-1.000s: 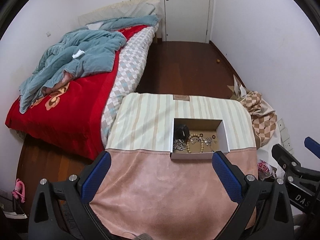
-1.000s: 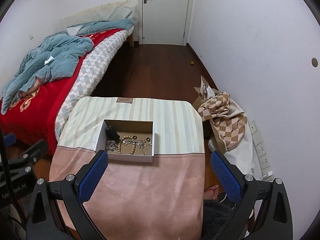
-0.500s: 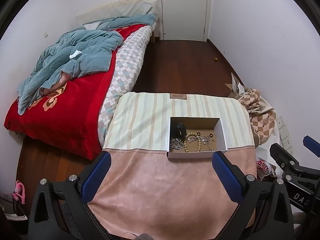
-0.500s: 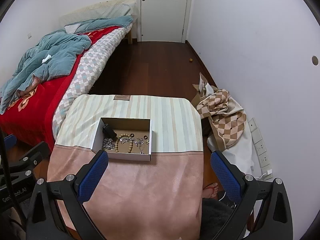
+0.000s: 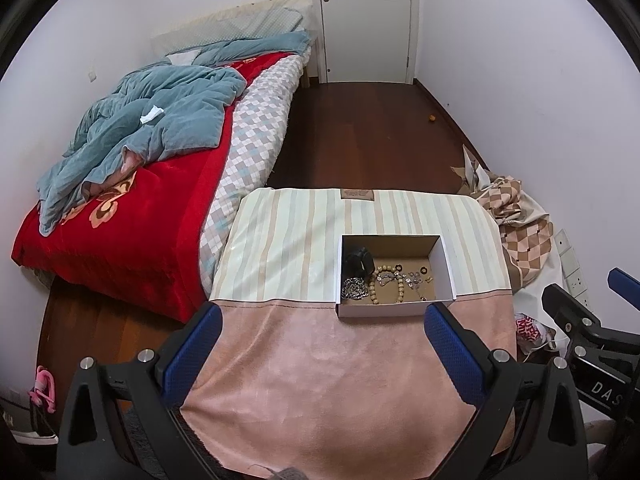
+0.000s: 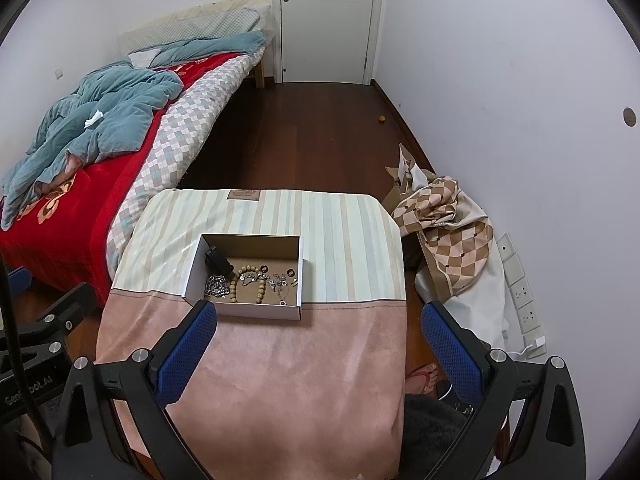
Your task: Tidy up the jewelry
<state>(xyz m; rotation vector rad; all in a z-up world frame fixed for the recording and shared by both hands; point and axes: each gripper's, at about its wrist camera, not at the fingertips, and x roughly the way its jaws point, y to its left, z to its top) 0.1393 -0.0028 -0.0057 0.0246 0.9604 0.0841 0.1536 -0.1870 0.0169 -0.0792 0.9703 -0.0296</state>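
Observation:
A shallow white cardboard box (image 5: 378, 311) (image 6: 256, 309) sits on a cloth-covered table (image 5: 320, 360) (image 6: 288, 368). It holds a wooden bead bracelet (image 5: 374, 285) (image 6: 262, 287), a silver chain (image 5: 353, 289) (image 6: 216, 286), a black item (image 5: 358, 262) (image 6: 218, 262) and several small rings and charms (image 5: 416, 278) (image 6: 282, 280). My left gripper (image 5: 322, 332) is open and empty, held above the near pink part of the table. My right gripper (image 6: 318, 332) is open and empty, likewise short of the box.
A bed (image 5: 132, 184) with a red cover and a teal quilt stands left of the table. A checked cloth pile (image 6: 444, 216) lies on the floor at the right wall. Wall sockets (image 6: 520, 292) are low on the right. A closed door (image 6: 328, 20) is far back.
Both grippers have pulled back and risen a little; the table and box look slightly farther and more of the room shows. Both stay open and empty.

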